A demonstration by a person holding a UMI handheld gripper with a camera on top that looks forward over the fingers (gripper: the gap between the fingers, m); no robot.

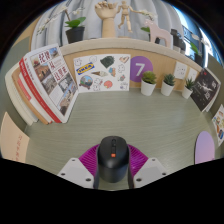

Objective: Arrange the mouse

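Between the tool's [112, 168] two fingers sits the mouse [112, 159], black with a small red mark on top, magenta pads [88, 156] close against both its sides. Looks clenched on the mouse, no gap visible either side. Can't tell if the mouse is lifted or resting on the tabletop [120, 118]; its underside is hidden.

Progress, as a judgement: grab phase appears done, placing not done. Mouse sits at the near side of the pale green tabletop with open surface ahead of it. No obvious target spot is marked, so where it should end up is unclear.

Further out: a stack of magazines [50, 78] lies well beyond the fingers to one side, a flat leaflet [98, 72] leans at the back ledge, next to a purple card with a 7 [140, 70]. Containers: white pots [149, 86] stand at the back, each holding a small green plant; a dark pot [75, 32] higher up also holds a plant. A wooden hand model [106, 14] stands on the upper shelf. More printed sheets [205, 88] lie on the far side. Nothing blocks the path directly ahead.
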